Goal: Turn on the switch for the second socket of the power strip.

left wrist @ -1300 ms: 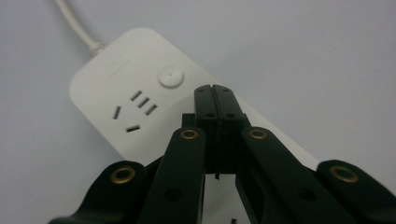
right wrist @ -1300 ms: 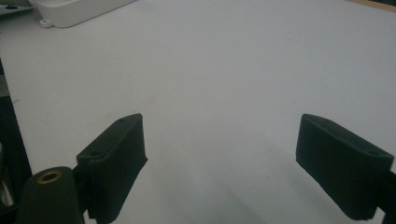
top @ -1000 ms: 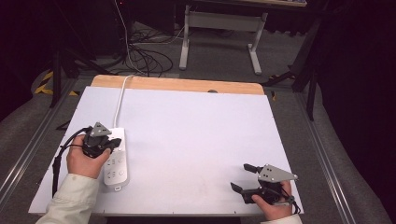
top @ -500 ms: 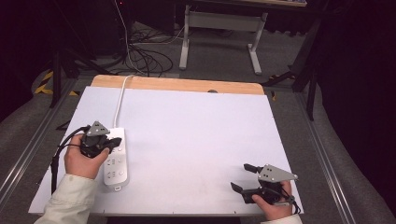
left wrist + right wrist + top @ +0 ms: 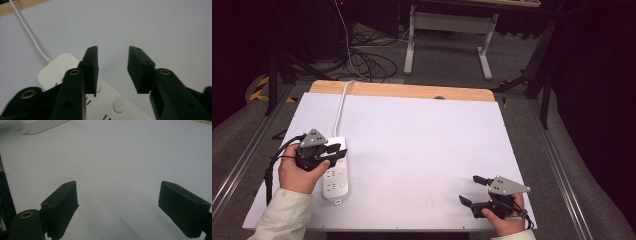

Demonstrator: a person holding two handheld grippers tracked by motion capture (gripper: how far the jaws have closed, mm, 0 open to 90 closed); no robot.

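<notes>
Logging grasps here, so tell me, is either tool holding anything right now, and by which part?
Nothing is held. The left tool is open above the power strip, and the right tool is open over bare table.

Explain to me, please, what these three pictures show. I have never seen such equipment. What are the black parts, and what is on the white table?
There is no robot here. A person sits at a white table and holds a hand tool in each hand: a gripper with two black jaws. The high view looks down from above the person. There the left gripper is over a white power strip, and the right gripper is near the table's front edge, over bare surface.

Each of the other two pictures comes from a small camera on one gripper, looking along its jaws. In the left gripper view, the left gripper's open jaws are just above the strip's cable end. In the right gripper view, the jaws stand wide open. Neither gripper holds anything.
</notes>
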